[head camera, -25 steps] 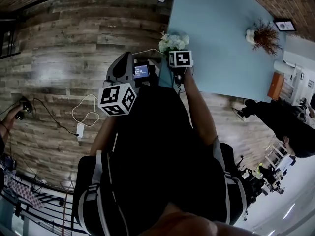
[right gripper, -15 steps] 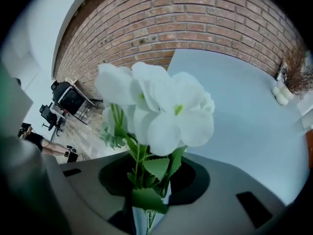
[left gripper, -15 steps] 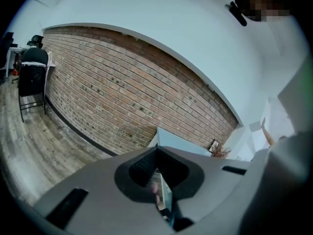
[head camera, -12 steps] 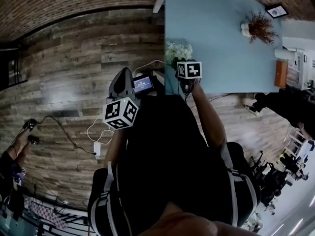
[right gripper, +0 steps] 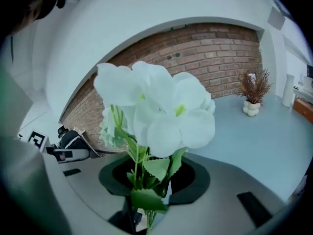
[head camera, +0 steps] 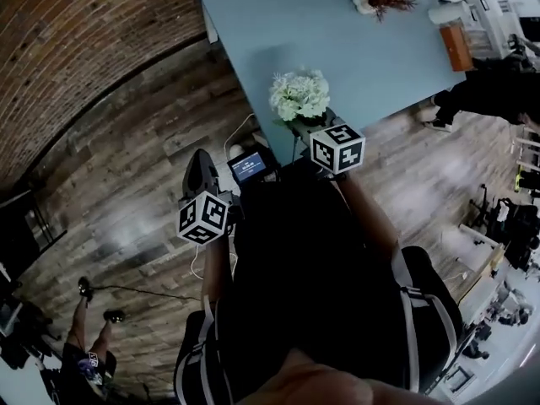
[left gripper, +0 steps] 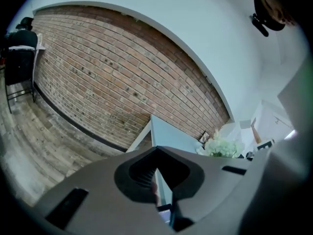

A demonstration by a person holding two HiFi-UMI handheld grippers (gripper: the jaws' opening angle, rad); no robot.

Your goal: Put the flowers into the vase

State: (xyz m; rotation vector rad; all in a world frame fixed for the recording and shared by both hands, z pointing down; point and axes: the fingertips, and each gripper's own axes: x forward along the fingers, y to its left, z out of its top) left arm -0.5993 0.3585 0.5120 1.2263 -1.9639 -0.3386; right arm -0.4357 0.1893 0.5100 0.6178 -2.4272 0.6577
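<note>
Brick wall (head camera: 76, 40) and grey wood-plank floor (head camera: 126, 218) border my long pale-blue counter (head camera: 380, 49). My right claw (right gripper: 146, 204) is clenched on the green stems of a bunch of white flowers (right gripper: 156, 106), held upright above the counter's near edge. A small white knobbly vase (right gripper: 252, 107) of brown dried sprigs (right gripper: 254, 86) stands well apart at the far end. My left claw (left gripper: 161, 190) is closed on nothing, over the floor. The right claw's marker cube (head camera: 337, 148) bears black-and-white squares. Print on the small lit screen (head camera: 249, 165) is too small to read.
</note>
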